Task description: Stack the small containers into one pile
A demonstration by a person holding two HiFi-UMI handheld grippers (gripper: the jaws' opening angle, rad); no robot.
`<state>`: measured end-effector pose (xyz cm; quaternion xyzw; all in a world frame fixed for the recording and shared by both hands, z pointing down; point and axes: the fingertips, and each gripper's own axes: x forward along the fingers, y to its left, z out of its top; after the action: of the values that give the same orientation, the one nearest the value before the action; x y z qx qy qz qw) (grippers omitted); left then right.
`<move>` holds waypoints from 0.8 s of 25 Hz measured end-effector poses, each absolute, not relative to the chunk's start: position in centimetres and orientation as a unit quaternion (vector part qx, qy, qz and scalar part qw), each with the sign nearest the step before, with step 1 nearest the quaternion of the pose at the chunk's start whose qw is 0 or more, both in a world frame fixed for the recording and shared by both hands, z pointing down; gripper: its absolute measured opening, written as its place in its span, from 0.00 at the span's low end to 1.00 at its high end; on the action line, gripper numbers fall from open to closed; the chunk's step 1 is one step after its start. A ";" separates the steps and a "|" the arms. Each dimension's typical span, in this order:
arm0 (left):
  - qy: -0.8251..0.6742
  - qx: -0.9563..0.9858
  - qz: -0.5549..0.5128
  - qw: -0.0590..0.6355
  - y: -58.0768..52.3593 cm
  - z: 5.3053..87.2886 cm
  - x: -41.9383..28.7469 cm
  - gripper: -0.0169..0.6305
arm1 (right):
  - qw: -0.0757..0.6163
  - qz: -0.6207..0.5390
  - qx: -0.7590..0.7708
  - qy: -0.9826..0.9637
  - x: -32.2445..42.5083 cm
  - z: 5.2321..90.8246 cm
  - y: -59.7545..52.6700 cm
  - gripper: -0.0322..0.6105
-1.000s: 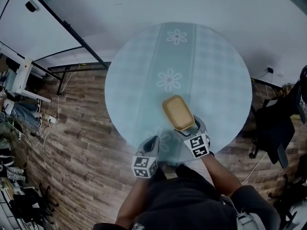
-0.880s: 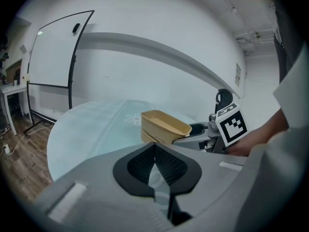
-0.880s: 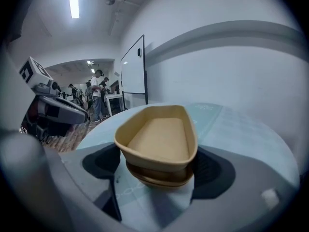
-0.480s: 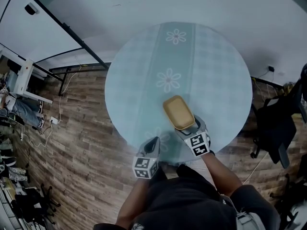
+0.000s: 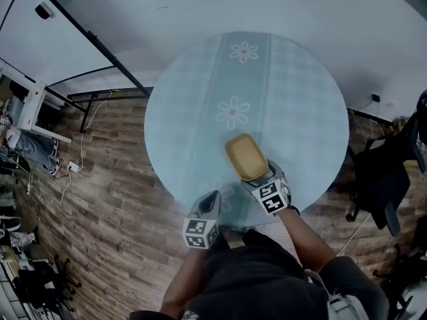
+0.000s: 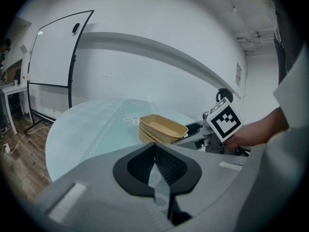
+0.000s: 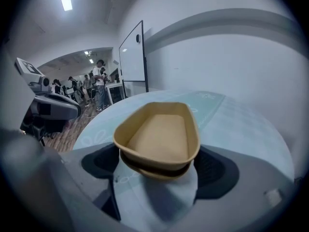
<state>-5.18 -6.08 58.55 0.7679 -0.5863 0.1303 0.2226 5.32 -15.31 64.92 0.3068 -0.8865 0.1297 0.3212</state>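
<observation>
Two tan oblong containers sit nested in one pile on the round table, which has a pale teal flowered cloth. My right gripper reaches in from the near side. Its jaws have just been opening a little, and the pads still touch both sides of the near end of the pile. The pile rests on the cloth. My left gripper hovers at the table's near edge, left of the pile, shut with nothing in it. In the left gripper view the pile stands just ahead, to the right.
A black office chair stands right of the table. A white desk and loose cables are on the wood floor at left, with a black whiteboard frame behind. Several people stand far off.
The right gripper has tipped slightly at the pile's near end. The pile and the left gripper have stayed where they were.
</observation>
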 end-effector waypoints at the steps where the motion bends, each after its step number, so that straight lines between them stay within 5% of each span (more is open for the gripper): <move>1: -0.585 0.769 0.130 0.222 -6.0 58.6 -5.1 0.03 | 0.336 0.137 0.300 -0.882 5.4 65.2 -15.1 0.79; 12: -0.585 0.769 0.127 0.225 -5.5 58.0 -4.8 0.03 | 0.384 0.162 0.284 -0.863 6.9 66.7 -14.1 0.79; 20: -0.585 0.770 0.119 0.223 -5.5 57.9 -4.0 0.03 | 0.325 0.138 0.306 -0.884 8.0 62.6 -13.7 0.77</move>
<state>-3.99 -5.52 57.86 0.7705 -0.5851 0.1190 0.2233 8.03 -13.70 62.59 0.3063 -0.8840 0.1378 0.3252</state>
